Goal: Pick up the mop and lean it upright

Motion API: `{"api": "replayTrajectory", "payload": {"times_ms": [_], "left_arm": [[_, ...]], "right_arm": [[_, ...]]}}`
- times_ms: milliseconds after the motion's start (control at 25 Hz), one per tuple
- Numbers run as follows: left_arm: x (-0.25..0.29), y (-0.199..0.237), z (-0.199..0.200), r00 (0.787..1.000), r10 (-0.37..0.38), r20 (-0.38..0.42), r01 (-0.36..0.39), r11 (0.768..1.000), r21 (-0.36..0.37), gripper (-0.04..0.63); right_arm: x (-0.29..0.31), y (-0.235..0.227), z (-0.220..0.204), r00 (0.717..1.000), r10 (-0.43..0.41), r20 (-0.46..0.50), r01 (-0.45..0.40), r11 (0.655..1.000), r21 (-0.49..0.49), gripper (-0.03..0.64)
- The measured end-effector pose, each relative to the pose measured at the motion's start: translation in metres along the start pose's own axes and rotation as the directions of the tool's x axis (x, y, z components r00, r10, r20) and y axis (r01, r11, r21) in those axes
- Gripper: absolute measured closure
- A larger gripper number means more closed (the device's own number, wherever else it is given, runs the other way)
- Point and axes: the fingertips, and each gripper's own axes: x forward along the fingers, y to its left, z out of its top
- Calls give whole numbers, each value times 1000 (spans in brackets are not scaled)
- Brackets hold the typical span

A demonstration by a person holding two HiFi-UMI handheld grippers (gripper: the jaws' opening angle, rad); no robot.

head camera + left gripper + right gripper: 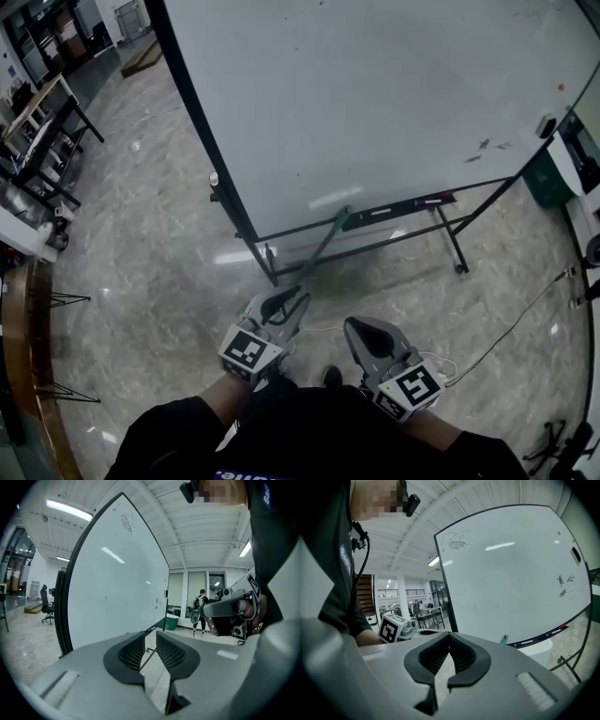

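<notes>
The mop's thin dark handle [323,246] slants from the floor by my left gripper up to its teal end [344,217], which leans on the whiteboard's tray [412,204]. The mop head is hidden. My left gripper [298,296] stands open around the handle's lower part. In the left gripper view the handle [149,654] runs through the gap between the pads of the left gripper [150,637], and neither pad presses on it. My right gripper [354,324] hangs beside it, shut and empty, its tips touching [449,637]. The teal end [505,639] also shows in the right gripper view.
A large whiteboard [375,94] on a dark metal stand [375,246] with wheels fills the front. A thin cable [506,328] lies on the marble floor at the right. Desks [42,112] stand at the far left, a green bin [542,178] at the right.
</notes>
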Motion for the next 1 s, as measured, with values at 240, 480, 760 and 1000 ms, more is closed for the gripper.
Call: {"api": "replayTrajectory", "payload": {"times_ms": [240, 480, 760, 1000], "left_arm": [[29, 20, -26, 997, -66, -40, 68, 997, 33, 516], [61, 38, -55, 986, -106, -126, 114, 992, 57, 514], [107, 60, -91, 970, -128, -205, 145, 987, 74, 503], [147, 77, -126, 956, -124, -268, 150, 986, 79, 488]], "right_arm": [[3, -2, -1, 997, -71, -13, 72, 997, 8, 611], [-2, -8, -5, 988, -153, -28, 154, 988, 17, 611], [-18, -17, -12, 968, -244, -57, 246, 969, 27, 611], [-43, -28, -20, 943, -324, -81, 327, 945, 28, 611]]}}
